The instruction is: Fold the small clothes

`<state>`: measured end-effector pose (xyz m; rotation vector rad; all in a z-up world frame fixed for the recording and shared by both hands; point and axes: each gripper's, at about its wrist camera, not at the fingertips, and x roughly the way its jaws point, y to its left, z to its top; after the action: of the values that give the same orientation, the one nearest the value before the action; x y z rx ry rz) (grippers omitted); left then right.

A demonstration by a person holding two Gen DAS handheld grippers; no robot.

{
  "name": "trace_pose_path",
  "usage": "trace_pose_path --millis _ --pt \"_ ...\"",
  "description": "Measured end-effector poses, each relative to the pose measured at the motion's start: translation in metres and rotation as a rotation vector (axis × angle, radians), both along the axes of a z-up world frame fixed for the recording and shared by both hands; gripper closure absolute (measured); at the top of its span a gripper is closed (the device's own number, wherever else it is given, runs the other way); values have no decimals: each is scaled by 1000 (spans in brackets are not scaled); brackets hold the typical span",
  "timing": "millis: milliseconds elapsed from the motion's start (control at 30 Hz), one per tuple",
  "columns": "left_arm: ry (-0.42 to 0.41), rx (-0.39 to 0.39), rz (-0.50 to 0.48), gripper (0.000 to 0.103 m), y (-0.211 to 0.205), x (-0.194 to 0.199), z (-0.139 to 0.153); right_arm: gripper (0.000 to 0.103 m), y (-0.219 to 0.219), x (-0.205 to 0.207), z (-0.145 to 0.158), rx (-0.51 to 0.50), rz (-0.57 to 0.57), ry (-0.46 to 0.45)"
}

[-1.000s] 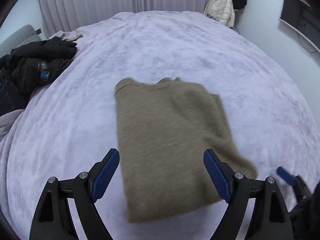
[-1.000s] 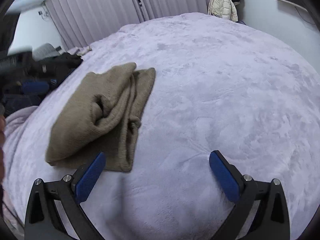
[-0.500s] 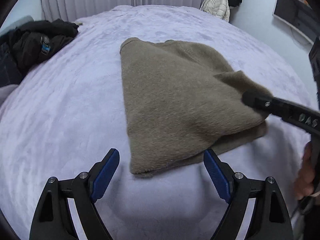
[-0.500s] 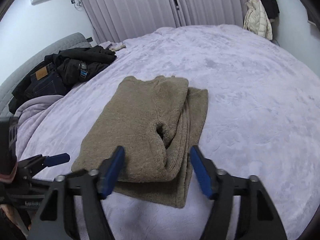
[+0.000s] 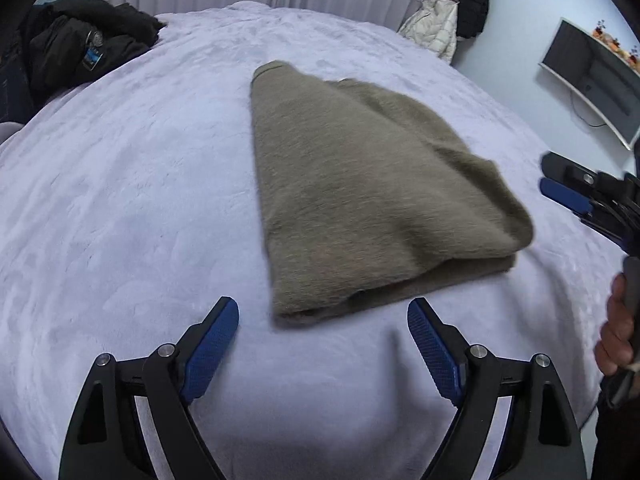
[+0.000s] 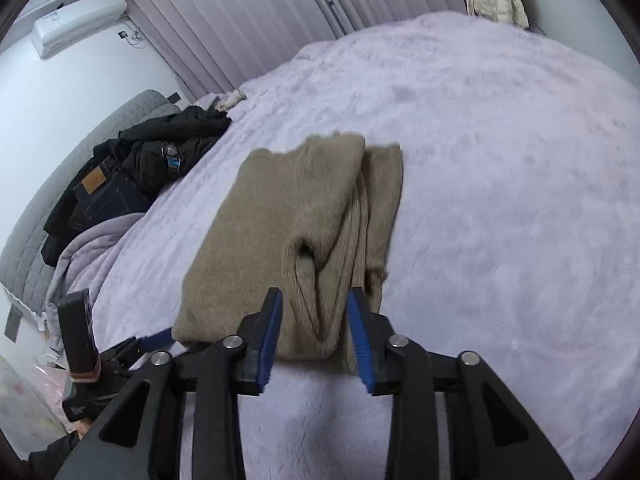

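Note:
A tan fuzzy sweater [image 5: 360,184] lies folded on the lilac bed cover [image 5: 120,200]. My left gripper [image 5: 322,344] is open wide just short of the sweater's near edge, with nothing between its pads. In the right wrist view the sweater [image 6: 288,208] shows its layered fold edge. My right gripper [image 6: 315,300] hangs narrow in front of that edge, and its jaws are opening. The left wrist view shows the right gripper [image 5: 560,188] clear of the sweater's right corner, with no cloth in it. The left gripper [image 6: 132,352] shows at the sweater's left corner.
A heap of dark clothes [image 5: 80,48] lies at the bed's far left, with jeans [image 6: 100,192] beside it. A white jacket [image 5: 434,28] hangs by the curtains. A screen [image 5: 592,76] is on the right wall. A person's hand [image 5: 616,328] holds the right gripper's handle.
My left gripper came down and closer to the sweater's near edge. The right gripper swung to the fold edge, its jaws narrowed, and it drew back from the sweater's right corner.

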<state>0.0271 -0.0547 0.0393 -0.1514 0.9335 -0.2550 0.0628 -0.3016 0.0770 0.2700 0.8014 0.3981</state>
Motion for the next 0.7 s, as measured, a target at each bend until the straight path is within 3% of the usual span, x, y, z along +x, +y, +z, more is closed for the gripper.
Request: trace_pose_path --millis 33,100,167,233,267,333,367,400,433,500,600,667,700 --pt "-28 -10 -16 16 -5 -1 9 32 2 3 8 -16 -6 -27" --pt "-70 -10 -24 16 -13 3 24 34 12 13 17 -23 37 -51" --pt "-81 -12 -24 16 -19 19 32 40 29 23 17 54 152 -39" --pt "-57 6 3 16 -19 38 26 40 43 36 8 179 268 19" --pt "-27 22 22 16 -19 49 19 40 48 46 -2 188 277 62" --pt "43 47 53 15 -14 66 -2 42 46 64 -26 97 194 134" --pt "83 25 55 11 -9 69 -14 47 39 70 -39 73 156 159" --pt "110 5 70 2 -3 69 -22 66 31 73 -47 83 141 170" --pt "115 -22 82 1 3 67 -25 75 22 73 -51 116 129 177" --pt "112 -49 74 1 7 60 -20 76 15 70 -50 150 139 186" --pt "43 -47 62 1 8 60 7 69 16 66 -30 126 142 139" --pt "-6 -63 73 1 8 71 25 40 17 72 -11 82 113 65" --pt "-17 -60 81 1 7 81 30 21 22 78 -2 43 99 30"
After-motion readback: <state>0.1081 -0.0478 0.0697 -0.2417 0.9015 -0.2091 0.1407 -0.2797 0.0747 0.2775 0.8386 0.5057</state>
